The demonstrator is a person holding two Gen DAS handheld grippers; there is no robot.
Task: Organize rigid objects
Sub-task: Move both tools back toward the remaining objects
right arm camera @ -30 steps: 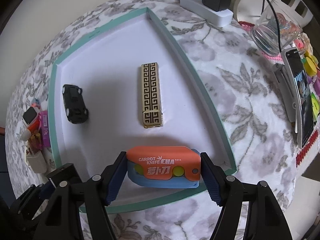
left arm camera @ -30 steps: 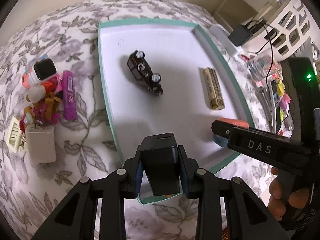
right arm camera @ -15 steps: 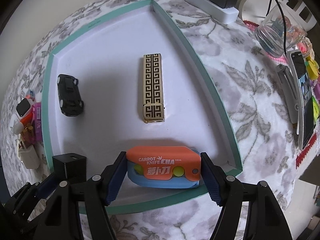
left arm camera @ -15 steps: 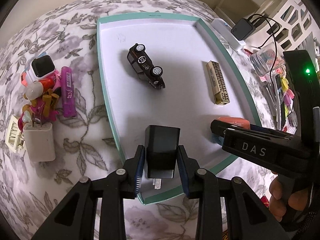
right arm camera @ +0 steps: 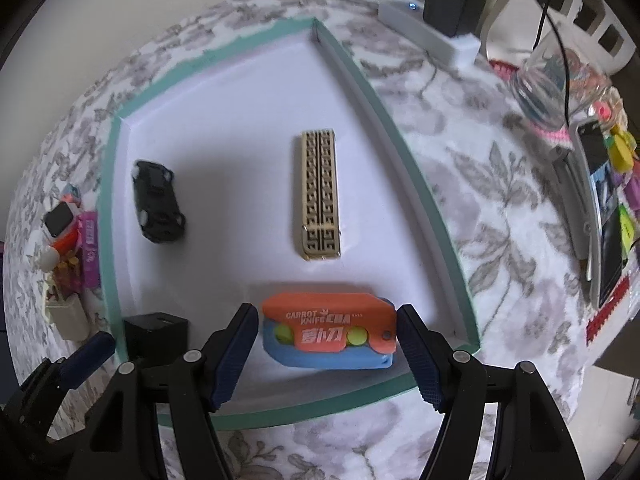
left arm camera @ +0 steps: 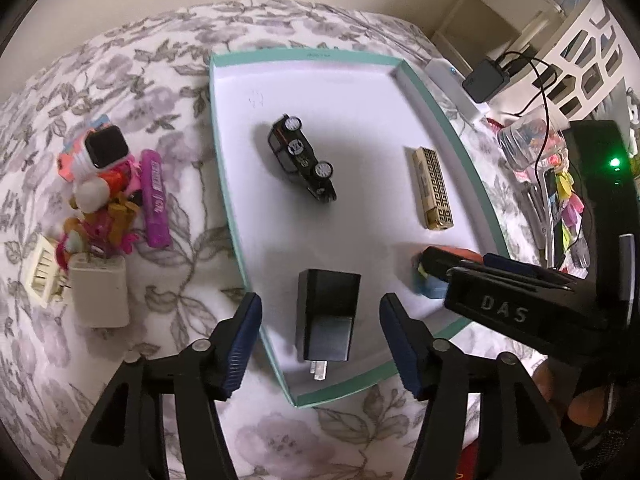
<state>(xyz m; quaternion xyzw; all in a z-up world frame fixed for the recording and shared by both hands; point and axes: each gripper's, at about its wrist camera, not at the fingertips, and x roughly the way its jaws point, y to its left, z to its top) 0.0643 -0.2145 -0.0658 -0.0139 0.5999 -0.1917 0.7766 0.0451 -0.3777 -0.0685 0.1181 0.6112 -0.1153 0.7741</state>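
A white tray with a teal rim (left arm camera: 224, 152) (right arm camera: 108, 184) lies on the floral cloth. In it are a black toy car (left arm camera: 302, 158) (right arm camera: 158, 208), a gold patterned bar (left arm camera: 432, 188) (right arm camera: 319, 194), a black charger (left arm camera: 326, 314) (right arm camera: 156, 334) and an orange-and-blue carrot knife toy (right arm camera: 332, 334) (left arm camera: 430, 286). My left gripper (left arm camera: 320, 342) is open, its fingers either side of the charger, which lies flat at the tray's near edge. My right gripper (right arm camera: 326, 354) is open around the carrot knife, which rests on the tray floor.
Left of the tray lie a white charger (left arm camera: 100, 296), a purple tube (left arm camera: 156, 200), a small robot toy (left arm camera: 96, 152) and other small toys. Right of the tray are a power strip (right arm camera: 428, 34), a glass jar (right arm camera: 556, 84) and a phone (right arm camera: 604, 208).
Both grippers have opened. The black charger has dropped from the left gripper onto the tray, and the carrot knife has been let go by the right gripper onto the tray.
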